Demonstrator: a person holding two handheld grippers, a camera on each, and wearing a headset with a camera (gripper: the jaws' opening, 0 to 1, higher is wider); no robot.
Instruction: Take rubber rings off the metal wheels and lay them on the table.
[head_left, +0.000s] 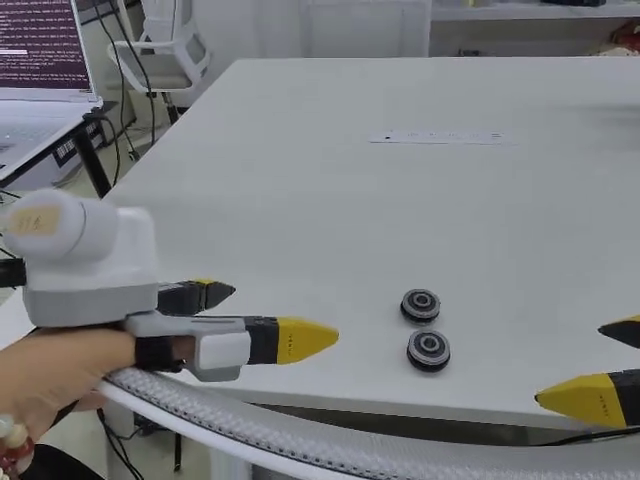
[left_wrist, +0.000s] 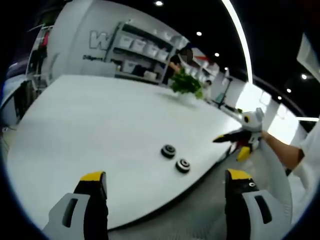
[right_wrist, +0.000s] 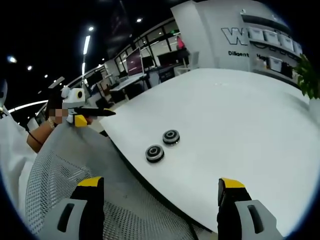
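Note:
Two small metal wheels with black rubber rings lie flat side by side near the front edge of the white table (head_left: 330, 180). The far wheel (head_left: 420, 305) (left_wrist: 168, 150) (right_wrist: 171, 136) and the near wheel (head_left: 428, 350) (left_wrist: 182, 165) (right_wrist: 154, 153) sit close together, untouched. My left gripper (head_left: 265, 315) (left_wrist: 165, 175) hovers open at the table's left front corner, well left of the wheels. My right gripper (head_left: 575, 363) (right_wrist: 161, 182) is open at the lower right, off the table's front edge. Nothing is between either pair of yellow-tipped jaws.
A white strip (head_left: 435, 137) lies farther back on the table. A mesh chair back (head_left: 300, 440) curves below the front edge. A monitor (head_left: 40, 45) and an office chair (head_left: 165, 50) stand at the far left. A potted plant (left_wrist: 186, 82) stands on the table's far end.

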